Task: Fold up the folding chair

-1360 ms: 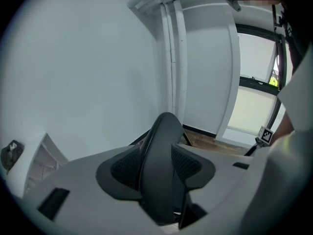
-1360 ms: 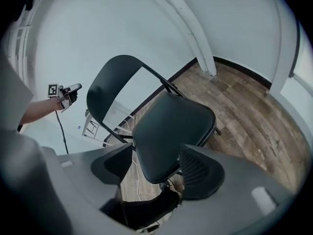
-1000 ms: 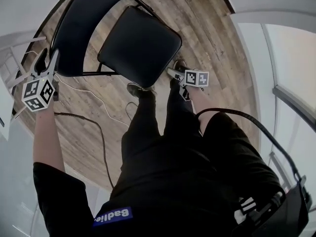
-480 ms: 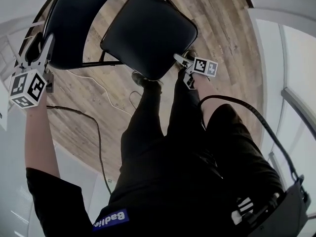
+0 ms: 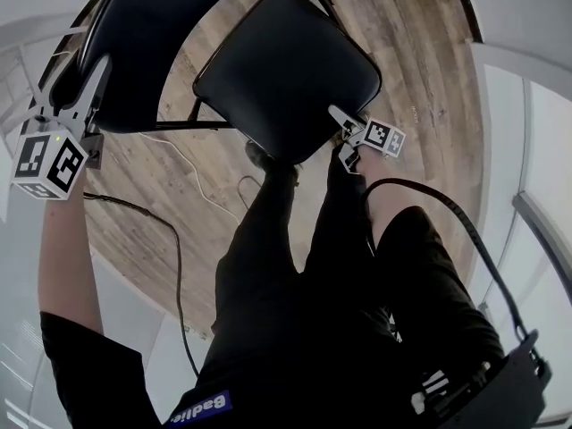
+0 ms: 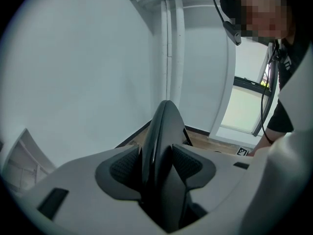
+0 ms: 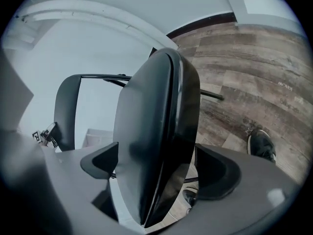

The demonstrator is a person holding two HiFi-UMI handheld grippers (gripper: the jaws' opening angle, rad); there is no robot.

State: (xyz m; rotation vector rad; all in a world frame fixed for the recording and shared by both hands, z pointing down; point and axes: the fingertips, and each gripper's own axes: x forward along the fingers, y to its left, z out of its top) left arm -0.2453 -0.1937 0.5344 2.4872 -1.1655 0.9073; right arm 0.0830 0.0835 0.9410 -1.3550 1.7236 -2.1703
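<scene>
Head view shows the folding chair (image 5: 268,61) unfolded on the floor (image 5: 402,52): I hold the left tool (image 5: 89,88) clamped on its backrest (image 5: 143,52) as an anchor, while the right tool (image 5: 344,128), jaws just opened wide, straddles the seat (image 5: 304,88) edge unpressed, apparently placed for lifting.

Floor: wood-plank, grey-brown boards, light walls at its edges

Floor (image 5: 420,52) carries one black folding chair (image 5: 286,74); a thin white cable (image 5: 190,166) looping loose across the boards; a black cable (image 5: 177,275) trailing beside it; the person's dark shoe (image 7: 261,146) planted just beside the chair
</scene>
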